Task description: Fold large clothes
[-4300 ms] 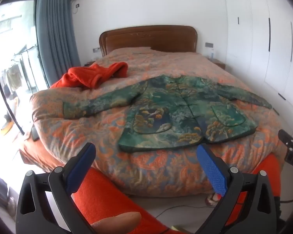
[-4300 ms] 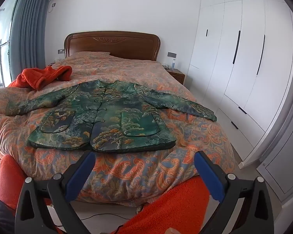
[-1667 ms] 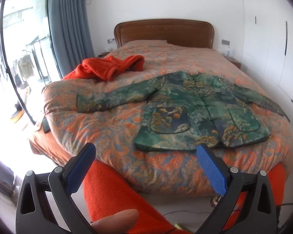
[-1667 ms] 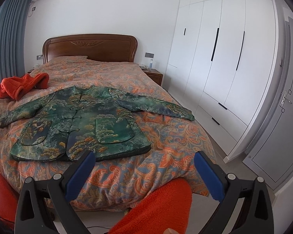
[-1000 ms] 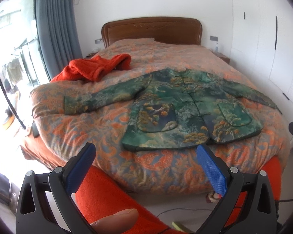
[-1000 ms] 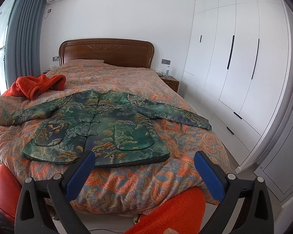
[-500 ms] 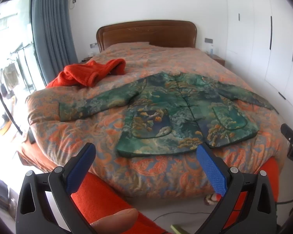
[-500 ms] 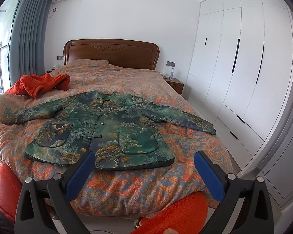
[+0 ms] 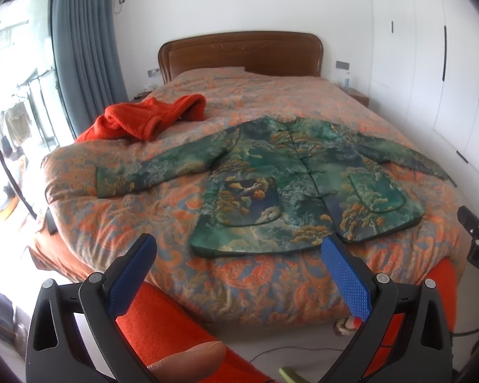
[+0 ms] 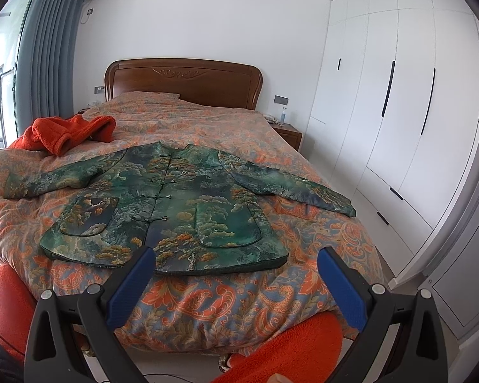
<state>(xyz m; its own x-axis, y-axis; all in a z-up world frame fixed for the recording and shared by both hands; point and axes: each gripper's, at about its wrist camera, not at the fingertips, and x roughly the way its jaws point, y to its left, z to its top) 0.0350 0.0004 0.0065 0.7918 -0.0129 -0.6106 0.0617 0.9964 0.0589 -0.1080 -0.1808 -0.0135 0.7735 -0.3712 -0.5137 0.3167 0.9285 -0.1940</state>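
Observation:
A green patterned jacket (image 9: 303, 185) (image 10: 169, 210) lies flat and face up on the bed, sleeves spread to both sides, hem toward me. My left gripper (image 9: 239, 255) hangs open before the foot of the bed, just short of the hem's left part, holding nothing. My right gripper (image 10: 236, 266) is open too, its left blue pad (image 10: 134, 281) overlapping the hem in the view, with nothing between its fingers. Both stay off the cloth. Part of the right gripper (image 9: 477, 239) shows at the right edge of the left wrist view.
An orange-red fleece garment (image 9: 150, 118) (image 10: 70, 131) is heaped at the bed's left side. The bed (image 10: 207, 300) has an orange paisley cover and a wooden headboard (image 10: 182, 79). White wardrobes (image 10: 399, 121) line the right wall. The person's orange sleeves (image 9: 163, 328) sit below the grippers.
Both views swung a little left and right over the last seconds and drew slightly nearer the bed. The jacket has not moved, and both grippers stayed open.

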